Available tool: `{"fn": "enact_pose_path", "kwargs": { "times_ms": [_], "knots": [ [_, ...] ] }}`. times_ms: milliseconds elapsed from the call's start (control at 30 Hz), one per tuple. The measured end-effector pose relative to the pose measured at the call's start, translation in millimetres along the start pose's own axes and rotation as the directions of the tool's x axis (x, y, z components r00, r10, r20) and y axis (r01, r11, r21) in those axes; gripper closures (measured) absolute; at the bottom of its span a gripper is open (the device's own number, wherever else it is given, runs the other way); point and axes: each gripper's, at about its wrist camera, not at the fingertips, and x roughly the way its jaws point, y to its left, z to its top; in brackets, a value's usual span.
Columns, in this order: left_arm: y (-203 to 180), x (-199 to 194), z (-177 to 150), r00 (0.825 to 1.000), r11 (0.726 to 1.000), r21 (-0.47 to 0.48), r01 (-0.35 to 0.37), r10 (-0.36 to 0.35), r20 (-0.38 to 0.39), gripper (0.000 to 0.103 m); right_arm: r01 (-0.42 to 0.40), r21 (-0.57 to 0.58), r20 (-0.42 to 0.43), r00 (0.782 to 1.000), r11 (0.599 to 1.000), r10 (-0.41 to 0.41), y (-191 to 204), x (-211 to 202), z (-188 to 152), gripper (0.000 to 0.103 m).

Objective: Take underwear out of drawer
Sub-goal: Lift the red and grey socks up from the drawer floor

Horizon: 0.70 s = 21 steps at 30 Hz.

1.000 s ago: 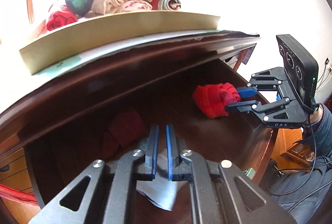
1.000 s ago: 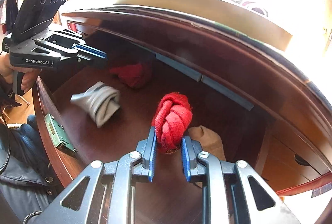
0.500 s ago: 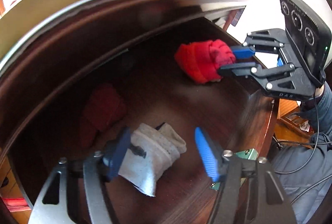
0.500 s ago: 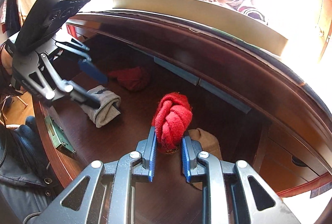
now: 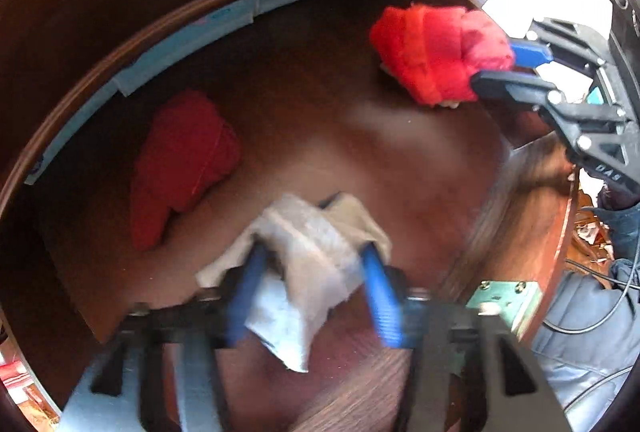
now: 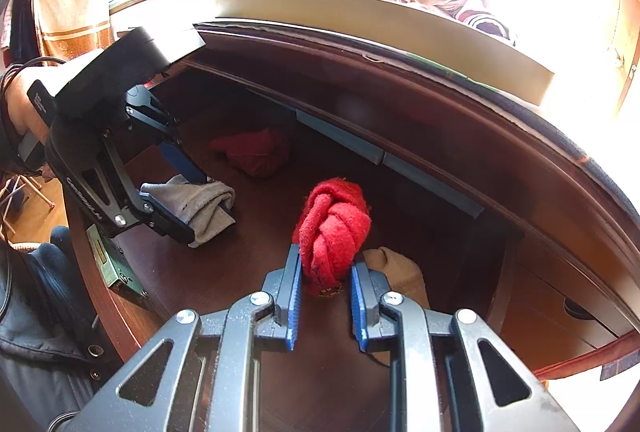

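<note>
My left gripper (image 5: 312, 284) points almost straight down into the drawer (image 5: 360, 135), and its jaws are closing around the gray bundle (image 5: 304, 264), which sits between the blue fingers (image 5: 248, 284). I think the good way to do this step is to let the jaws squeeze the thick middle fold, not the loose flap at 6 o'clock, so the cloth does not slip out when I lift. I should also lift straight up, because the drawer's front edge and its green lock plate (image 5: 504, 296) are close by at 3 o'clock. My right gripper (image 6: 326, 268) is shut tight on the bright red bundle (image 6: 334, 228) and holds it just above the drawer floor. The left wrist view is blurry, so I cannot tell there if the pads press the gray cloth yet. The right wrist view is sharp and shows the left gripper from the side at 9 o'clock, with its lower finger touching the gray bundle. It also shows a tan bundle (image 6: 396, 268) just behind the red one and a tray of clothes (image 6: 384, 19) on top at 12 o'clock. Only the left view shows well the dark red bundle (image 5: 180, 159) at 9 o'clock, lying flat.
</note>
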Motion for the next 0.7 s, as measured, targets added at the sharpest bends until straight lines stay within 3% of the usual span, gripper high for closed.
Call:
{"fn": "enact_pose_path", "kwargs": {
  "times_ms": [67, 133, 333, 467, 700],
  "knots": [
    [-1, -3, -1, 1.0, 1.0, 0.008, -0.002, 0.002, 0.018, 0.084, 0.005, 0.001, 0.011, 1.0, 1.0, -0.005, 1, -1, -1, 0.08],
    [-3, -4, -2, 0.999, 1.0, 0.004, -0.01, 0.01, 0.042, 0.09, 0.011, 0.005, 0.021, 1.0, 1.0, -0.011, 1, -3, -2, 0.08],
    [-2, -25, -13, 0.988, 1.0, -0.016, -0.003, 0.006, 0.154, 0.091, 0.027, 0.01, 0.048, 0.998, 1.0, -0.027, 0, -10, -3, 0.08],
    [0, -42, -21, 0.966, 1.0, -0.029, 0.005, 0.002, 0.258, 0.091, 0.04, 0.013, 0.077, 0.996, 0.999, -0.041, -1, -15, -5, 0.08],
    [3, -63, -30, 0.932, 0.998, -0.059, -0.008, 0.029, 0.361, 0.091, 0.062, 0.008, 0.133, 0.989, 0.998, -0.063, 1, -26, -12, 0.08]
  ]
}}
